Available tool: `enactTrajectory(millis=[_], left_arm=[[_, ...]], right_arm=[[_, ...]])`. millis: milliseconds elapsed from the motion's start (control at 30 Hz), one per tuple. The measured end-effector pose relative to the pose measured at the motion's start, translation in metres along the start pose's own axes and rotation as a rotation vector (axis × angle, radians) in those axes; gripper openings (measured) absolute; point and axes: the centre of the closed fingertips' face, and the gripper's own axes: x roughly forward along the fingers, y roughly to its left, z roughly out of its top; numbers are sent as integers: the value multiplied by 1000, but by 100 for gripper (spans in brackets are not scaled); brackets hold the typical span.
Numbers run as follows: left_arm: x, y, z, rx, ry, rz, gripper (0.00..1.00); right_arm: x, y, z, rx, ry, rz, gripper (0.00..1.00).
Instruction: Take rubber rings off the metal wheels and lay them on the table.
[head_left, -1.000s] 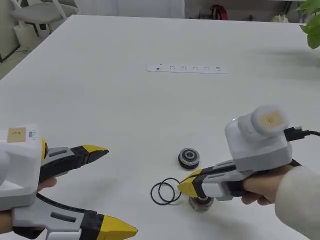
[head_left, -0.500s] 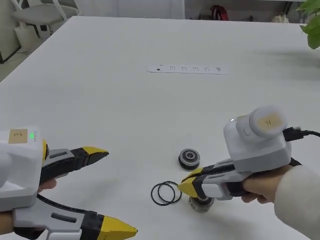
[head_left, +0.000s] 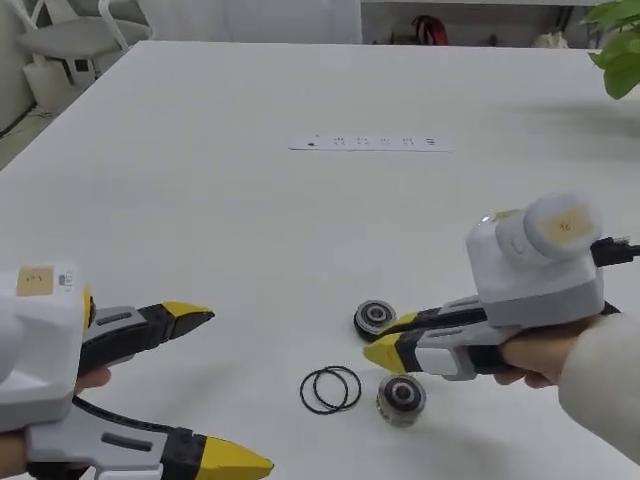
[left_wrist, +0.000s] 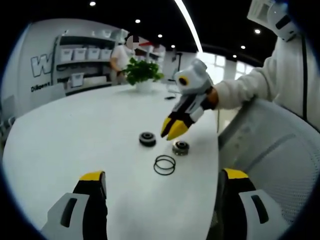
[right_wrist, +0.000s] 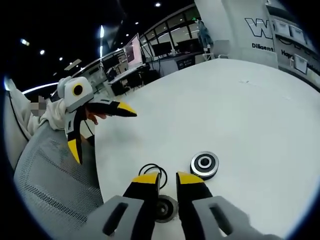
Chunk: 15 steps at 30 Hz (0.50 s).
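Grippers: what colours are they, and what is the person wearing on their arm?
Both the left gripper and the right gripper have pale grey bodies and long black jaws ending in pointed yellow tips. A black cable plugs into the back of the right one. The person's arm has a white sleeve.

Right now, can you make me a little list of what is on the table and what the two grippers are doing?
table: white, big
rubber rings: two, lying flat on the table, overlapping
near wheel: on the table, beside the rubber rings
far wheel: on the table, apart from the near wheel
left gripper: wide open, holding nothing
right gripper: jaws a little apart, holding nothing, over the wheels
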Motion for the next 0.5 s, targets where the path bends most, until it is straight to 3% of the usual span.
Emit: enactTrajectory(millis=[233, 500], left_arm=[[-1, 0, 1, -2, -5, 2, 97], [-2, -3, 11, -16, -43, -11, 97]], right_arm=[[-13, -5, 13, -8, -61, -17, 15], [-32, -16, 29, -14, -145, -50, 21]])
